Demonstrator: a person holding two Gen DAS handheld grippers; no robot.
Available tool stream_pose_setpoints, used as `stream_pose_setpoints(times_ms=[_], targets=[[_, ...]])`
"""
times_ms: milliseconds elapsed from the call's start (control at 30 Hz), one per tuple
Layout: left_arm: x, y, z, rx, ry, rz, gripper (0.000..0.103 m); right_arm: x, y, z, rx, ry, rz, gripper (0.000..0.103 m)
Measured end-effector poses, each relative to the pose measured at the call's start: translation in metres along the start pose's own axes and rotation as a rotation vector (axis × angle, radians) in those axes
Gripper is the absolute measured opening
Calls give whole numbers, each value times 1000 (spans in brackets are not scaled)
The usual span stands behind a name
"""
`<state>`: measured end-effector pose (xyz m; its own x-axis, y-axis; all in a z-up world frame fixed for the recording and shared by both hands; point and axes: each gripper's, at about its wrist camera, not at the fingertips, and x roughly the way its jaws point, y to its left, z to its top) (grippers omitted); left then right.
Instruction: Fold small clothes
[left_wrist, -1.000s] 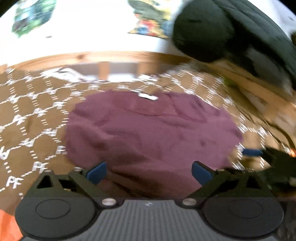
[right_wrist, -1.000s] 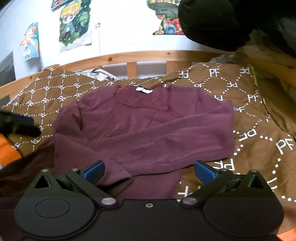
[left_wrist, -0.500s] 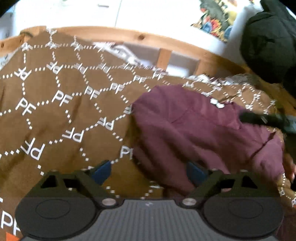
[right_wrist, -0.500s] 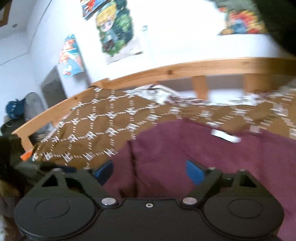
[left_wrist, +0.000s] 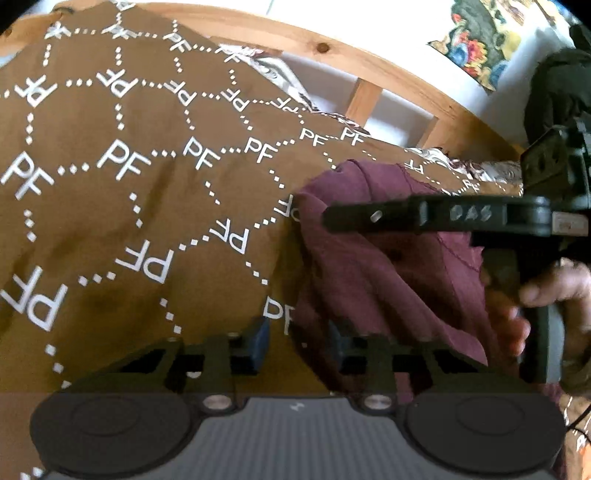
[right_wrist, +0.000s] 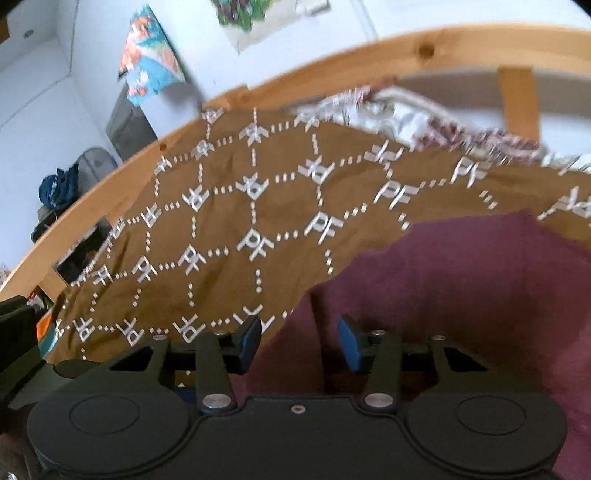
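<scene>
on the brown bedspread (left_wrist: 110, 206) printed with white "pf" letters lies the maroon top (left_wrist: 388, 266), spread over the right part of the cover, with the wooden bed rail (left_wrist: 399, 77) at the far side. the left gripper (left_wrist: 297, 341) hangs low at the near left edge of the top, its blue-padded fingers (left_wrist: 258, 341) partly drawn in with a gap between them, the cloth's edge lying in that gap; nothing looks pinched. the right gripper (right_wrist: 299, 341) sits likewise over the top's left edge (right_wrist: 461, 295), fingers (right_wrist: 349, 343) part-way spread and not pressed on fabric. in the left wrist view the right gripper's body (left_wrist: 461, 218) reaches across the top, a hand (left_wrist: 546, 291) on its handle.
</scene>
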<state>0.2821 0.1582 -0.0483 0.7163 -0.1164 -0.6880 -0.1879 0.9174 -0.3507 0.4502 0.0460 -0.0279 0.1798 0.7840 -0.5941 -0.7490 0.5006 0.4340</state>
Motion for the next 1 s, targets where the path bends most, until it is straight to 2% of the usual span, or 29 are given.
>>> stream_pose_setpoints(times_ms=[33, 100, 167, 267, 367, 567, 633, 700, 733, 767, 800, 833, 900, 1000], targets=[[3, 0, 0, -3, 6, -6, 19, 5, 2, 0, -14, 13, -9, 45], [6, -1, 0, 3, 5, -6, 9, 11, 9, -4, -62, 22, -18, 21], [5, -3, -1, 6, -11, -4, 5, 13, 15, -7, -93, 11, -42, 4], [-3, -4, -3, 10, -67, 35, 3, 4, 16, -5, -131, -57, -59, 2], [-9, 1, -4, -47, -105, 73, 3, -8, 15, 0, -139, -126, -85, 2], [2, 5, -4, -85, -75, 110, 4, 12, 13, -1, -177, -68, -127, 2], [2, 4, -5, -85, -71, 116, 8, 12, 14, -5, -176, -51, -137, 7], [-2, 1, -4, -77, -84, 115, 10, 2, 15, -7, -180, -55, -140, 27], [-4, 0, -4, -73, -90, 111, 15, -6, 17, -9, -194, -55, -147, 32], [-5, -1, -3, -68, -93, 108, 21, -13, 18, -12, -211, -55, -156, 47], [-7, -2, -2, -62, -100, 107, 40, -22, 19, -15, -226, -55, -165, 61], [-9, -3, -1, -61, -109, 111, 53, -33, 19, -20, -240, -56, -174, 67], [-12, -6, 0, -52, -132, 116, 58, -53, 18, -32, -253, -41, -192, 76], [-9, -13, 1, -31, -125, 139, 68, -79, 17, -57, -261, -1, -227, 87]])
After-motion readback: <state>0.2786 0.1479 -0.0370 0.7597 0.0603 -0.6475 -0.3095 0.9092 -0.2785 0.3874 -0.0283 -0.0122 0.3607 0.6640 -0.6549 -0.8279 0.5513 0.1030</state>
